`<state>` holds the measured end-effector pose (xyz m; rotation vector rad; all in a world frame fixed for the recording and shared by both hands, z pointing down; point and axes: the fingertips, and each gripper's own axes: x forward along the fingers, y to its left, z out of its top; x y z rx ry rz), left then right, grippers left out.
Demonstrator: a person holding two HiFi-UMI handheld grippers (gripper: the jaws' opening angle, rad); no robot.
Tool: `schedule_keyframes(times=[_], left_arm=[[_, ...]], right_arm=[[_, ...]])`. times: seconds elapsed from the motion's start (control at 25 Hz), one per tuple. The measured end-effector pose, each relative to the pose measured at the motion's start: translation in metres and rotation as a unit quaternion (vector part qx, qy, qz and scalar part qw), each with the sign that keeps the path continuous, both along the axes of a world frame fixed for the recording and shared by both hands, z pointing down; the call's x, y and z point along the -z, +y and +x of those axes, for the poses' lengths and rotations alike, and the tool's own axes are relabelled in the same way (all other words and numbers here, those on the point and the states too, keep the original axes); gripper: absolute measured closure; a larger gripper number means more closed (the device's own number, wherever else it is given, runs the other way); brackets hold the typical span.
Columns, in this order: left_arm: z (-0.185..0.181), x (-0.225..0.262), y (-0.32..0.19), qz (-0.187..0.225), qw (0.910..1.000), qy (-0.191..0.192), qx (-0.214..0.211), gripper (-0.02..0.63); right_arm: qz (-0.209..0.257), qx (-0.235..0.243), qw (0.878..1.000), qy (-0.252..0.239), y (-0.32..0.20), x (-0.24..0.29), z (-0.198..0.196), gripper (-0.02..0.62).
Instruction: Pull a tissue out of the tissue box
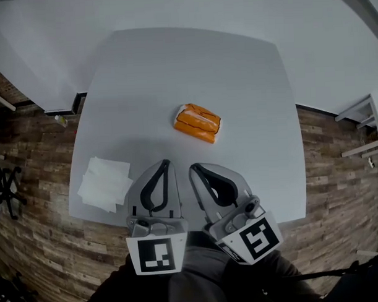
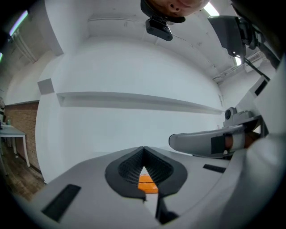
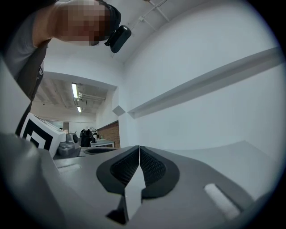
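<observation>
— What sits furthest left on the bench (image 1: 248, 83)?

— A small heap of loose white tissues (image 1: 104, 181), flat near the front left corner. It lies just left of my left gripper (image 1: 166, 161) and I can't see the two touching.

— How does that gripper stand?

— Closed. Its jaws meet at the tips with nothing gripped between them. It hangs over the near edge of the bench and points away from me. From the camera riding on it, the left gripper (image 2: 143, 148) shows a patch of orange through the small gap below the closed tips. That is the tissue pack (image 2: 147, 184) farther off, not something I hold.

— So where is the tissue pack?

— About mid-bench, lying slanted. The tissue pack (image 1: 197, 123) is ahead of both grippers and apart from each.

— And your right gripper?

— My right gripper (image 1: 192, 167) is just beside the left one, its tips leaning slightly toward it. It is closed tight and empty too. In its own view the right gripper (image 3: 139, 147) has both ribbed pads meeting along a single line, with only the pale wall (image 3: 214, 112) beyond.
</observation>
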<state>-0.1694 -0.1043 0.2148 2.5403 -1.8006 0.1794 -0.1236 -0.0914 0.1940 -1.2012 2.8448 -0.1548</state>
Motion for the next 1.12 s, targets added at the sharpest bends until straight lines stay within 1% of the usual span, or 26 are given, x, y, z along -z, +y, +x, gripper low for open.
schedule_keyframes(times=[0.08,0.28,0.36,0.48,0.64,0.72,0.84,0.92,1.12], left_arm=[[0.007,-0.010,-0.018,-0.007,0.9999,-0.005,-0.009,0.606],[0.031,-0.043,-0.057,-0.044,0.9987,-0.010,-0.022,0.606],[0.044,-0.056,-0.075,-0.059,0.9977,-0.015,-0.029,0.606],[0.061,-0.078,-0.101,-0.082,0.9960,-0.012,-0.034,0.606],[0.078,-0.106,-0.126,-0.106,0.9934,-0.012,-0.043,0.606],[0.086,-0.120,-0.136,-0.117,0.9919,-0.011,-0.047,0.606],[0.094,-0.137,-0.149,-0.135,0.9896,-0.006,-0.050,0.606],[0.095,-0.149,-0.155,-0.149,0.9876,-0.001,-0.050,0.606],[0.095,-0.172,-0.165,-0.173,0.9836,0.004,-0.050,0.606]], right_arm=[[-0.008,-0.010,1.000,-0.005,-0.018,-0.011,0.007,0.589],[-0.040,-0.030,0.999,-0.010,-0.064,-0.045,0.036,0.592],[-0.056,-0.037,0.998,-0.005,-0.084,-0.058,0.050,0.592],[-0.074,-0.043,0.996,0.000,-0.113,-0.076,0.074,0.590],[-0.073,-0.053,0.996,0.028,-0.147,-0.100,0.098,0.569],[-0.073,-0.051,0.995,0.049,-0.159,-0.114,0.103,0.557],[-0.083,-0.035,0.993,0.075,-0.172,-0.137,0.102,0.535],[-0.094,-0.025,0.992,0.085,-0.179,-0.152,0.100,0.518],[-0.109,-0.014,0.988,0.108,-0.194,-0.183,0.093,0.511]])
